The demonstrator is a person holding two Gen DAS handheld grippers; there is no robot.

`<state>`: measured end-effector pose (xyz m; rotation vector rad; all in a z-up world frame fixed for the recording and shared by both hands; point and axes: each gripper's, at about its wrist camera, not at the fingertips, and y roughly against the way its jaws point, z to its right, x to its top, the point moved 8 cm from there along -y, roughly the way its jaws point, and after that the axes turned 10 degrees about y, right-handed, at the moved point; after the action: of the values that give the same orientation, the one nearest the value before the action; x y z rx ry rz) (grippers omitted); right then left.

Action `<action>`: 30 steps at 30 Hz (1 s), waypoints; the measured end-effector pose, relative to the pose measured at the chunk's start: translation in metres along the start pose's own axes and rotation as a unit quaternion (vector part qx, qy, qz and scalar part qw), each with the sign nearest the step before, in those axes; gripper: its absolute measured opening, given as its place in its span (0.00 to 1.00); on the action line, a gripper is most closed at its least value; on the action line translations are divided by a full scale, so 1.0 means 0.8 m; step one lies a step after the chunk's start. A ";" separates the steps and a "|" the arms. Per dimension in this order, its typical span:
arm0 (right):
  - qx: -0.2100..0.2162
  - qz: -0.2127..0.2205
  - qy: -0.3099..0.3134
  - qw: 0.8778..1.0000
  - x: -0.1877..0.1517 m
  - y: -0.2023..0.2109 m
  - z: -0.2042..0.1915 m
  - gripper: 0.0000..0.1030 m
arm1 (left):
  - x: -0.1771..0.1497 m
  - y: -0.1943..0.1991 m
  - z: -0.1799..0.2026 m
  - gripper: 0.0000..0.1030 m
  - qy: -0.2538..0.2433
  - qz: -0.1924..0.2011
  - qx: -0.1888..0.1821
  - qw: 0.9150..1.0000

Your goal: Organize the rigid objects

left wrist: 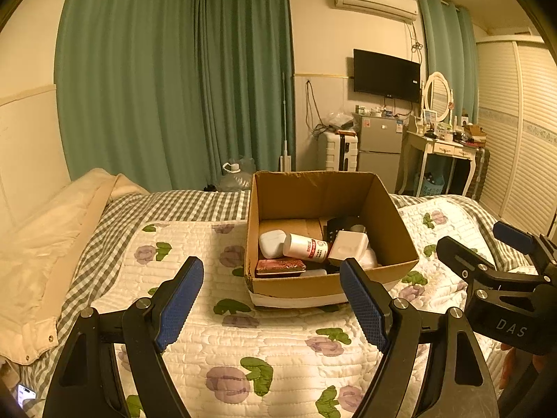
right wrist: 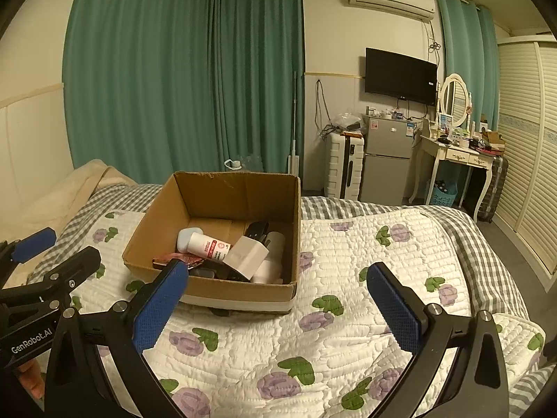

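Observation:
An open cardboard box (left wrist: 400, 223) stands on the flowered quilt of a bed; it also shows in the right wrist view (right wrist: 153, 230). Inside lie a white bottle with a red label (left wrist: 306, 246) (right wrist: 209, 245), a white earbud case (left wrist: 271, 242), a white charger block (left wrist: 348, 247) (right wrist: 247, 256), a reddish flat tin (left wrist: 280, 266) and a black item (left wrist: 336, 228). My left gripper (left wrist: 271, 299) is open and empty, just in front of the box. My right gripper (right wrist: 278, 303) is open and empty, in front of the box and to its right.
The quilt (left wrist: 243, 348) covers the bed, with a cream blanket (left wrist: 41, 244) at the left. Beyond the bed stand green curtains (left wrist: 156, 87), a white suitcase (left wrist: 337, 151), a small fridge (left wrist: 379, 149) and a dressing table (left wrist: 438, 146). The right gripper's body (left wrist: 504, 278) sits beside the left one.

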<state>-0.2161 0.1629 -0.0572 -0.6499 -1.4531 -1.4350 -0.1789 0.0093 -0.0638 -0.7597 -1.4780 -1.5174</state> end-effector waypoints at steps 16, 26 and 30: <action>0.000 -0.002 0.000 1.000 -0.003 -0.001 -0.001 1.00 | -0.002 0.000 0.000 0.81 -0.001 -0.002 0.002 1.000; 0.002 -0.004 -0.001 1.000 -0.006 -0.003 -0.003 1.00 | -0.003 -0.001 -0.001 0.81 -0.002 -0.003 0.002 1.000; 0.002 -0.005 -0.001 1.000 -0.006 -0.003 -0.002 1.00 | -0.003 -0.002 -0.001 0.81 -0.002 -0.003 0.003 1.000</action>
<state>-0.2158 0.1619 -0.0630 -0.6424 -1.4629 -1.4393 -0.1793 0.0086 -0.0668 -0.7568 -1.4883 -1.5168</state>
